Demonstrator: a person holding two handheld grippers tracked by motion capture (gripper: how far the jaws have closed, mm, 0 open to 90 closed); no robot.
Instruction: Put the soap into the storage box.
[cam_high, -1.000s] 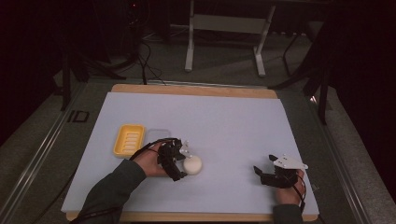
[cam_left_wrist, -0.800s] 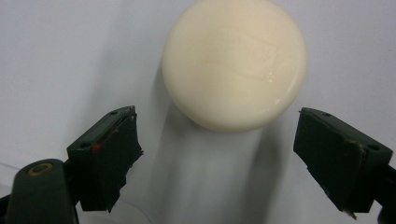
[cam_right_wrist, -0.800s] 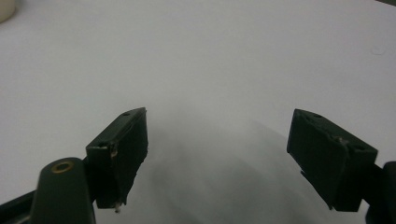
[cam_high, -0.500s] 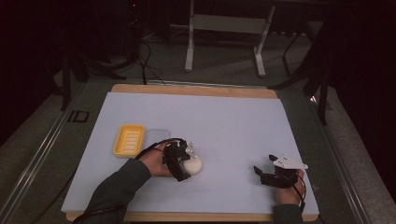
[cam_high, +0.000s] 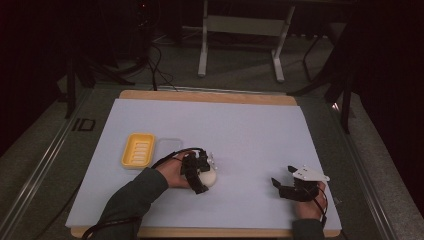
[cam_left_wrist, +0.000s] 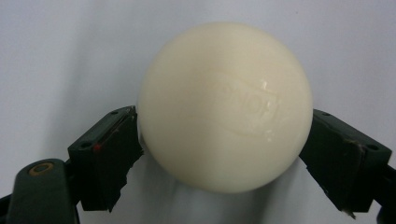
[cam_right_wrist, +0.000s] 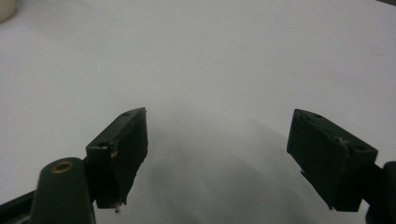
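Note:
A round cream bar of soap (cam_left_wrist: 224, 105) with a pressed-in stamp lies on the white sheet (cam_high: 250, 135). My left gripper (cam_left_wrist: 224, 140) is shut on it, with one black jaw touching each side. In the high view the soap (cam_high: 209, 177) sits left of centre near the front, partly under the left gripper (cam_high: 197, 172). A yellow ridged soap dish (cam_high: 138, 150) rests just to the left and farther back. My right gripper (cam_high: 281, 186) hovers low at the front right, open, with nothing between its jaws (cam_right_wrist: 217, 154). The edge of the soap (cam_right_wrist: 5, 9) shows far off.
A clear flat tray or lid (cam_high: 169, 145) lies beside the yellow dish. The sheet covers a wooden board (cam_high: 210, 96) on a grey table. A metal stand (cam_high: 240, 30) and cables (cam_high: 155, 60) are on the floor beyond the far edge.
My left gripper has slid a little to the right around the soap, and its jaws have come onto it. The right gripper has stayed where it was.

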